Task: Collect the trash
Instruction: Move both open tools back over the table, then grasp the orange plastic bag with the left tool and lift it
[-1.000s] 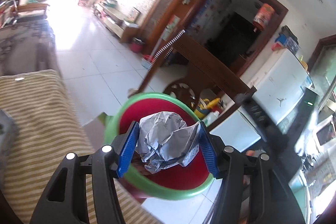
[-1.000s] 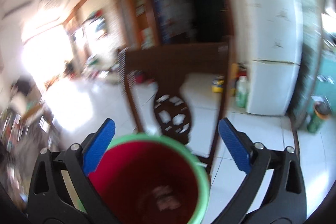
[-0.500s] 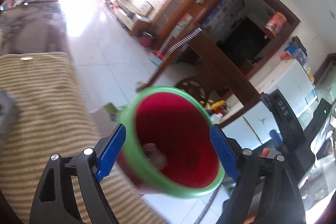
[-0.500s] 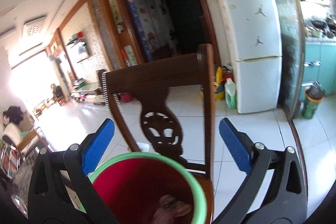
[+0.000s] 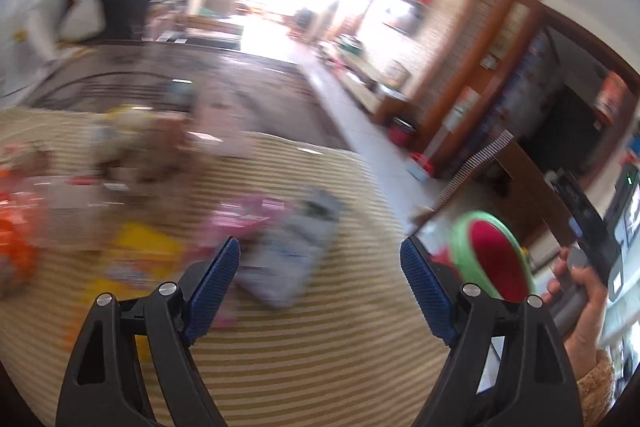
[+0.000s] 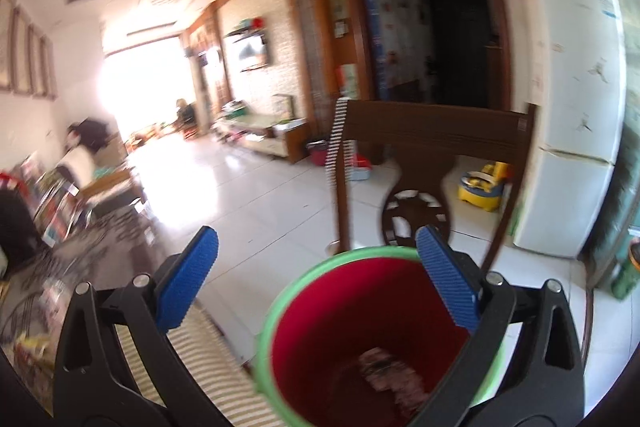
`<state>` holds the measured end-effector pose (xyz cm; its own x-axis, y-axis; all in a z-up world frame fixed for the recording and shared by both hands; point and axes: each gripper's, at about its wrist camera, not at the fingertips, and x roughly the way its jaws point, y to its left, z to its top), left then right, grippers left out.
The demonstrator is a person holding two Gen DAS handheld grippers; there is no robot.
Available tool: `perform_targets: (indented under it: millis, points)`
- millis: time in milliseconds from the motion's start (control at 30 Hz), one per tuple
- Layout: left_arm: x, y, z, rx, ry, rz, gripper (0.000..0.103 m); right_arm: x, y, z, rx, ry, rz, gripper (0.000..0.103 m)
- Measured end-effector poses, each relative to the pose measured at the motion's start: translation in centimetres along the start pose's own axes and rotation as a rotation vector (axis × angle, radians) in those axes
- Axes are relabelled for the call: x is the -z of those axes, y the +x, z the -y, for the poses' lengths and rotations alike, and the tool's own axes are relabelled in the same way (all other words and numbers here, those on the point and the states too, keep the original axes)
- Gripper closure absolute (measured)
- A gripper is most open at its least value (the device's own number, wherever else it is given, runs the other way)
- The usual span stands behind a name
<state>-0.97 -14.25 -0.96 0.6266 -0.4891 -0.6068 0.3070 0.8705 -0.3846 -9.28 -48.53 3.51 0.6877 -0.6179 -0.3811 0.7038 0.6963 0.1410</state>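
Note:
My left gripper [image 5: 320, 247] stands open and empty above a striped tablecloth [image 5: 320, 367]. Blurred litter lies ahead of it: a grey crumpled piece [image 5: 292, 259], a pink wrapper [image 5: 244, 215] and a yellow packet [image 5: 140, 259]. The bin [image 5: 492, 259], red inside with a green rim, shows off its right finger. In the right wrist view the same bin [image 6: 320, 327] sits low, with crumpled paper [image 6: 392, 375] at its bottom. My right gripper [image 6: 318, 239] is open above it, its right finger crossing the rim.
A dark wooden chair [image 6: 432, 131] stands just behind the bin, and a white fridge [image 6: 572, 107] is at the right. A hand [image 5: 580, 291] holds a gripper handle at the table's right edge. More orange and brown clutter [image 5: 24, 227] lies at the left.
The left gripper let the crumpled paper drop into the bin, opened wide and swung left over the table. The right wrist view also swung left, so the bin now sits under its right finger.

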Motion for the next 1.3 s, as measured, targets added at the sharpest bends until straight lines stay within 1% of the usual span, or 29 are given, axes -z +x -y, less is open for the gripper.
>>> perform_targets:
  millis: [33, 67, 100, 133, 200, 233, 267, 300, 333, 400, 433, 467, 533, 633, 767, 800, 833, 867, 900, 967, 1100, 1200, 1300]
  points:
    - [-0.5, -1.2, -2.2, -0.047, -0.029, 0.013, 0.024, 0.2, -0.2, -1.3, -0.027, -0.026, -0.008, 0.005]
    - [-0.8, -1.9, -3.5, -0.070, -0.044, 0.022, 0.024, 0.4, -0.4, -2.3, -0.044, -0.041, -0.011, 0.005]
    - [-1.2, -3.2, -5.6, -0.111, -0.071, 0.039, 0.024, 0.6, -0.6, -3.2, -0.061, -0.056, -0.013, 0.005]
    - [-1.4, -3.8, -6.7, -0.137, -0.082, 0.047, 0.023, 0.9, -0.8, -4.5, -0.083, -0.078, -0.016, 0.005]
    - [-1.9, -5.6, -10.3, -0.244, -0.111, 0.059, 0.023, 1.3, -1.1, -6.5, -0.123, -0.109, -0.029, 0.005]
    - [-2.0, -5.9, -11.5, -0.280, -0.119, 0.053, 0.023, 1.6, -1.1, -7.4, -0.151, -0.121, -0.043, 0.005]
    - [-2.1, -6.3, -13.4, -0.340, -0.137, 0.035, 0.023, 1.9, -1.3, -8.1, -0.172, -0.128, -0.055, 0.005]
    - [-2.1, -6.5, -15.3, -0.384, -0.161, 0.013, 0.023, 2.1, -1.3, -9.0, -0.197, -0.136, -0.071, 0.005]
    - [-2.1, -6.5, -16.5, -0.399, -0.179, -0.003, 0.023, 2.6, -1.3, -10.0, -0.225, -0.150, -0.089, 0.005]
    - [-2.0, -6.3, -19.3, -0.439, -0.211, -0.051, 0.023, 3.3, -1.5, -11.6, -0.252, -0.178, -0.109, 0.005]
    - [-1.8, -5.8, -20.0, -0.454, -0.211, -0.065, 0.023, 3.7, -1.7, -12.6, -0.266, -0.199, -0.115, 0.005]
    - [-1.6, -5.4, -20.7, -0.461, -0.207, -0.078, 0.023, 3.9, -1.8, -13.1, -0.276, -0.213, -0.118, 0.005]
    - [-1.4, -4.0, -22.1, -0.447, -0.208, -0.124, 0.023, 4.6, -2.1, -14.6, -0.299, -0.251, -0.126, 0.005]
    - [-1.7, -1.8, -23.1, -0.436, -0.228, -0.174, 0.023, 5.7, -2.3, -16.0, -0.319, -0.300, -0.141, 0.005]
    - [-2.1, -0.4, -24.4, -0.418, -0.248, -0.179, 0.024, 6.7, -2.6, -17.1, -0.335, -0.341, -0.157, 0.005]
    - [-1.9, -0.3, -24.6, -0.414, -0.257, -0.183, 0.027, 6.7, -2.6, -17.2, -0.338, -0.348, -0.159, 0.005]
    - [-1.9, -0.3, -24.9, -0.413, -0.272, -0.183, 0.037, 6.8, -2.7, -17.3, -0.343, -0.354, -0.163, 0.005]
    - [-1.7, -0.3, -24.6, -0.409, -0.283, -0.182, 0.039, 6.9, -2.8, -17.5, -0.346, -0.358, -0.165, 0.005]
    - [-1.7, -0.5, -24.8, -0.392, -0.298, -0.173, 0.042, 7.1, -2.9, -17.7, -0.351, -0.363, -0.167, 0.005]
    - [-1.3, -0.7, -24.8, -0.382, -0.306, -0.159, 0.045, 7.2, -3.1, -17.8, -0.366, -0.370, -0.172, 0.005]
    - [-1.0, -2.0, -23.9, -0.395, -0.307, -0.108, 0.047, 7.4, -3.9, -17.9, -0.406, -0.380, -0.170, 0.005]
    - [-0.3, -3.9, -23.2, -0.377, -0.327, -0.044, 0.048, 7.9, -4.5, -18.4, -0.431, -0.408, -0.161, 0.005]
    - [-0.7, -6.0, -22.4, -0.363, -0.310, 0.042, 0.048, 8.7, -5.2, -19.4, -0.459, -0.459, -0.149, 0.005]
